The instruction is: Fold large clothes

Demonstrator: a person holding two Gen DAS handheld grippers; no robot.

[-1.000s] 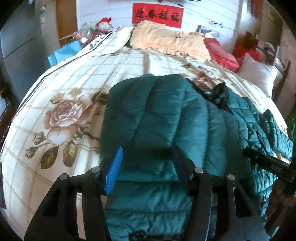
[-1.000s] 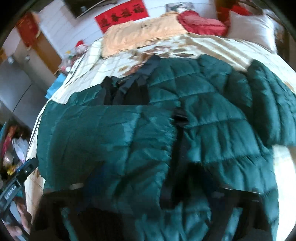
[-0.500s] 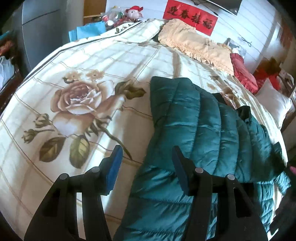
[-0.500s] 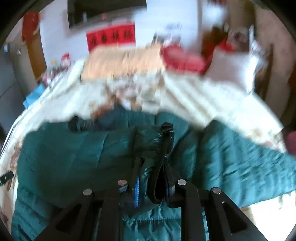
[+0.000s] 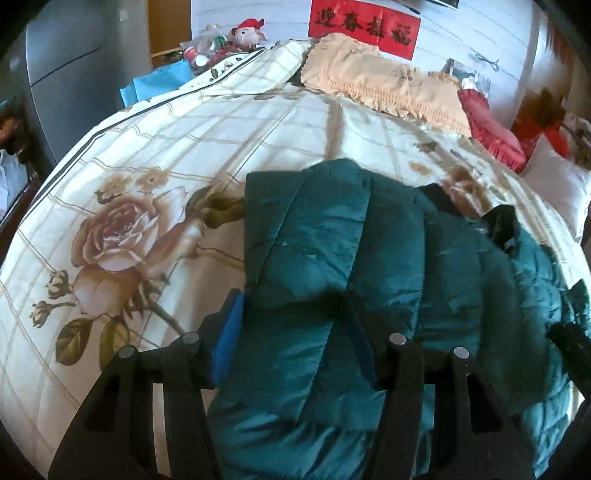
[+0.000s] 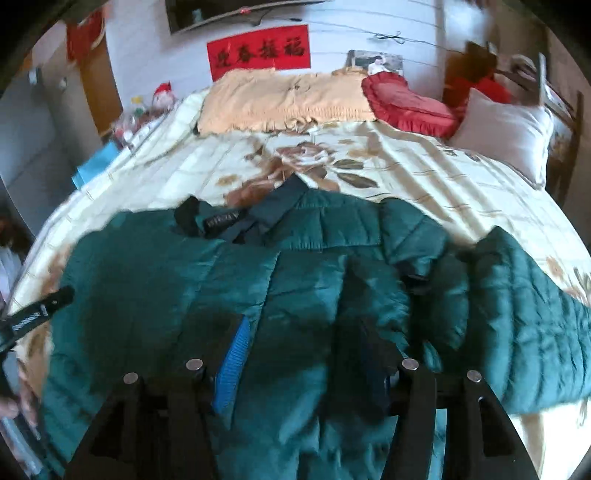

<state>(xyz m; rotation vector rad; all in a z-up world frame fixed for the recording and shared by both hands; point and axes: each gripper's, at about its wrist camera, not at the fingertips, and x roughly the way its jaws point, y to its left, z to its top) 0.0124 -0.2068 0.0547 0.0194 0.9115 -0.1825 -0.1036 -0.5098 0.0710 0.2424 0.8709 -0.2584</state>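
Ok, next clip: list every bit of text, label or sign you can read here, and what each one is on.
"迎春接福": black characters on the red banner on the white wall above the bed; it also shows in the left wrist view.
Dark label at the collar of the green puffer jacket: pale lettering, too blurred to read.
Other gripper's black body at the left edge: white print, too blurred to read.
Nothing else bears readable text.

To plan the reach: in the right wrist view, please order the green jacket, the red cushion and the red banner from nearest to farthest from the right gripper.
1. Green jacket, under the right gripper.
2. Red cushion, at the bed's head, right.
3. Red banner, on the wall.
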